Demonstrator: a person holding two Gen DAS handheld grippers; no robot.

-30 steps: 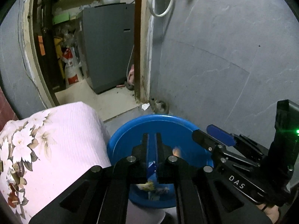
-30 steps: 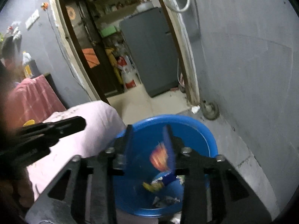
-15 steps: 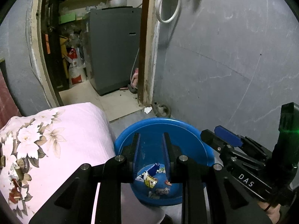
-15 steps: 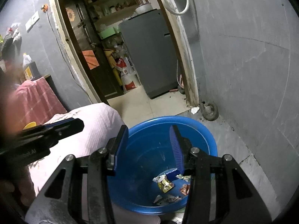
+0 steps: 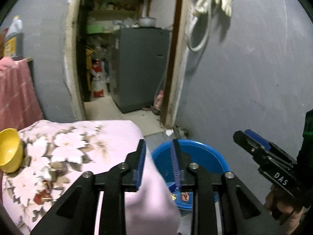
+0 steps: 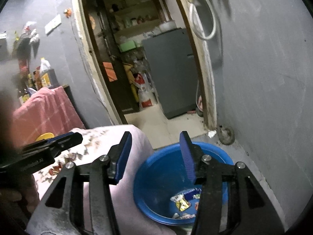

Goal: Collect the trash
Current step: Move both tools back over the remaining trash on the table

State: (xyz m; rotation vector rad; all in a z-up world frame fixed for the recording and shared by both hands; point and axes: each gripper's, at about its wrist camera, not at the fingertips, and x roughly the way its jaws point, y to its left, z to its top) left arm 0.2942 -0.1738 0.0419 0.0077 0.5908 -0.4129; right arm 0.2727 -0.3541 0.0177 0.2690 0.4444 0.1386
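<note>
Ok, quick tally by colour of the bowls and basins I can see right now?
Blue: 1, the blue basin on the floor, holding wrappers.
Yellow: 1, the yellow bowl on the floral pink cover.
Total: 2

A pink floral blanket (image 5: 78, 156) fills the lower left with a yellow bowl (image 5: 8, 150) at its edge, while through the doorway stands a grey cabinet (image 6: 172, 72) (a red-and-white sack (image 6: 144, 92) beside it).
</note>
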